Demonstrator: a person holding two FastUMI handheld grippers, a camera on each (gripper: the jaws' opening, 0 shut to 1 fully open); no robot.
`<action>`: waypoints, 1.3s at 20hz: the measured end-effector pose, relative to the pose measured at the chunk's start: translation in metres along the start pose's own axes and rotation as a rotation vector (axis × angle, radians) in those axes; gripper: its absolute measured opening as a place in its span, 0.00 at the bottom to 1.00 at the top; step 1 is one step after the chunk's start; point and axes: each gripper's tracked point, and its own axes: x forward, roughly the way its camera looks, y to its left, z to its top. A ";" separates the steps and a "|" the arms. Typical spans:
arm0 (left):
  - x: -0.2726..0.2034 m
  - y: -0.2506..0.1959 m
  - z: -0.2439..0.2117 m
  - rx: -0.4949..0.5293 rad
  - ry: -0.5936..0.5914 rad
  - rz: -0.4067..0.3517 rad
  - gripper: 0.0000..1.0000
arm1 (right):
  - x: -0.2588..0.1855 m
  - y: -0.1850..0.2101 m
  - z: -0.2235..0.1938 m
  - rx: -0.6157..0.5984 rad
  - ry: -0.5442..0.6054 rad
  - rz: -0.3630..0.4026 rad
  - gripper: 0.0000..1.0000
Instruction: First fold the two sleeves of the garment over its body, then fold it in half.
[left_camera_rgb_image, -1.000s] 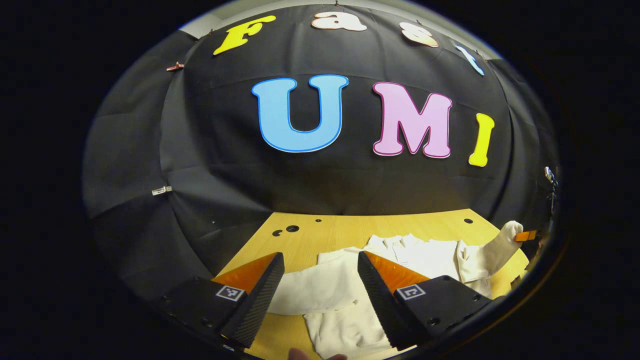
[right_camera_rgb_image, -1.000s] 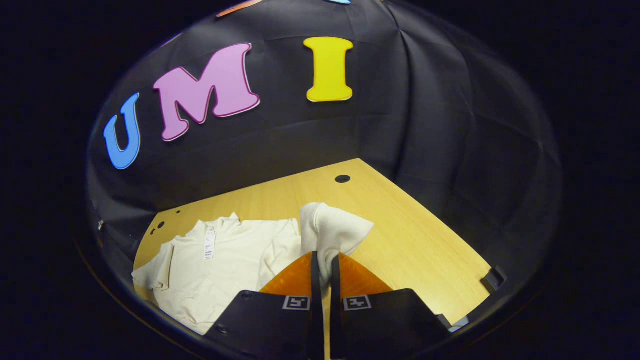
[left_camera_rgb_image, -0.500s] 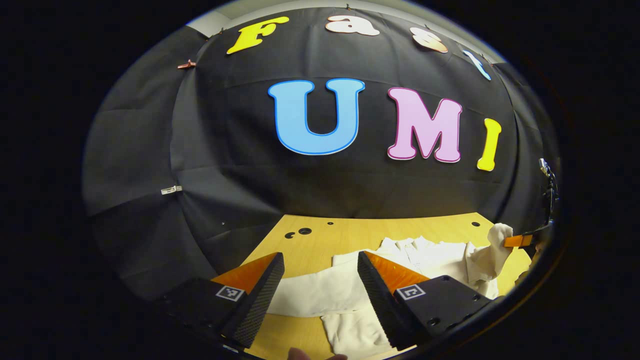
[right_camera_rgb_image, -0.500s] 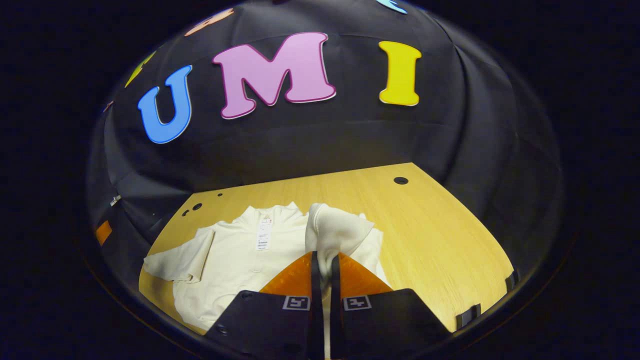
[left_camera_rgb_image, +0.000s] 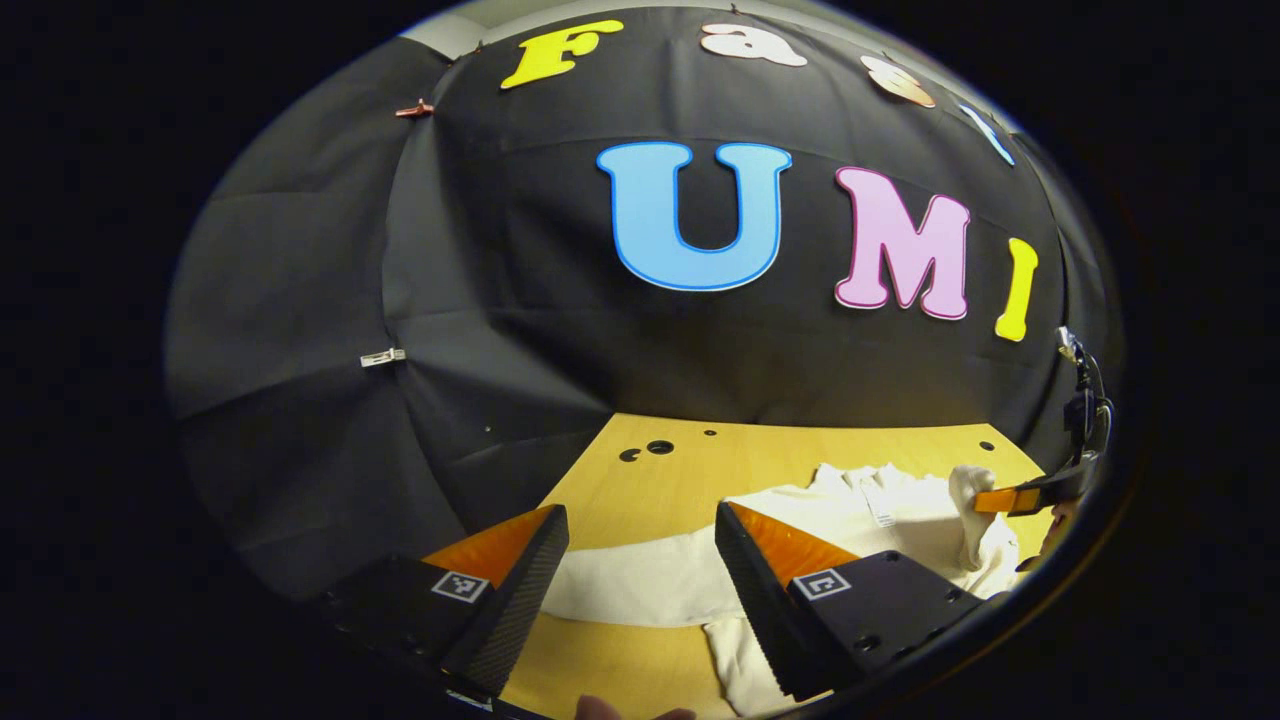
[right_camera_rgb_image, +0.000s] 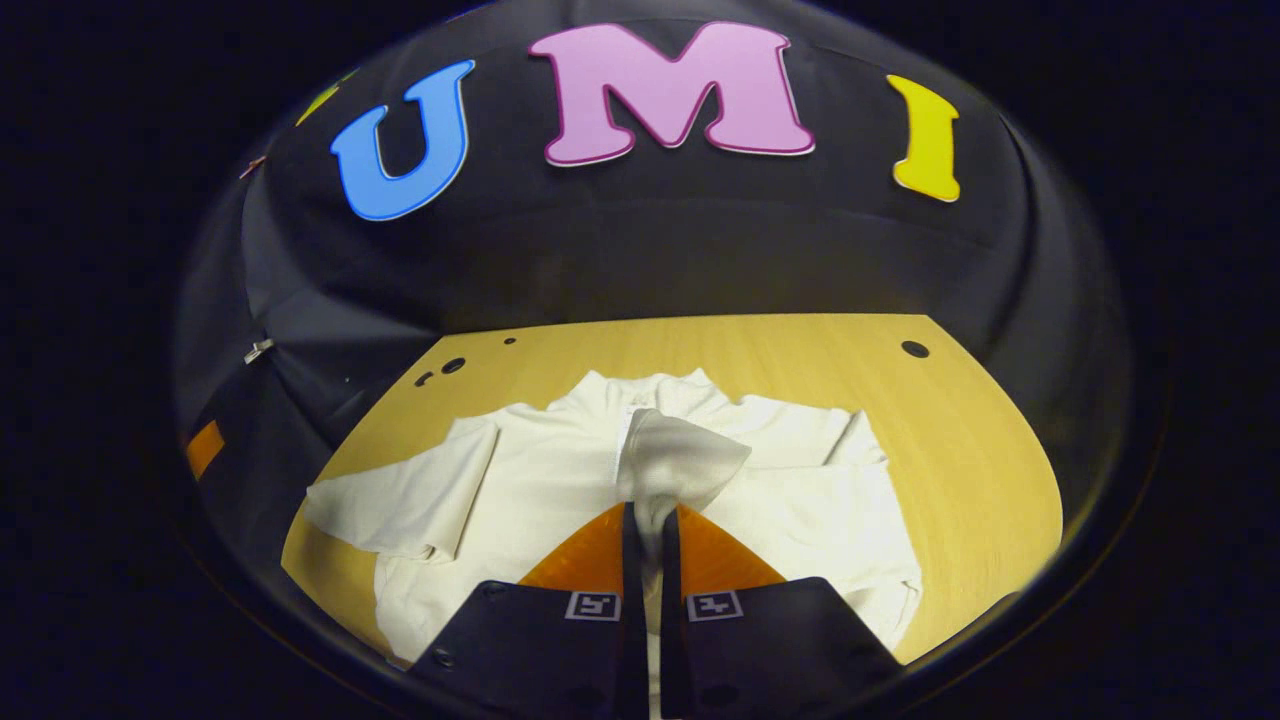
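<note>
A cream short-sleeved shirt (right_camera_rgb_image: 560, 480) lies flat on the wooden table (right_camera_rgb_image: 960, 450), with its collar toward the black cloth wall. The right gripper (right_camera_rgb_image: 641, 525) has its two fingers pressed together on the right sleeve (right_camera_rgb_image: 680, 462) and holds it lifted above the middle of the shirt body. The left sleeve (right_camera_rgb_image: 400, 500) lies spread out on the table. In the left gripper view, the left gripper (left_camera_rgb_image: 640, 545) has its fingers spread wide, above this left sleeve (left_camera_rgb_image: 640, 585) and not touching it.
</note>
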 end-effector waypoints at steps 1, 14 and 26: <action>0.004 0.006 -0.003 -0.005 0.006 0.007 0.95 | 0.007 0.011 -0.003 -0.011 0.011 0.014 0.09; 0.037 0.069 -0.070 -0.007 0.105 0.090 0.95 | 0.069 0.062 -0.080 -0.163 0.207 0.086 0.09; 0.082 0.088 -0.119 -0.037 0.231 0.120 0.95 | 0.052 0.079 -0.077 -0.095 0.206 0.168 0.48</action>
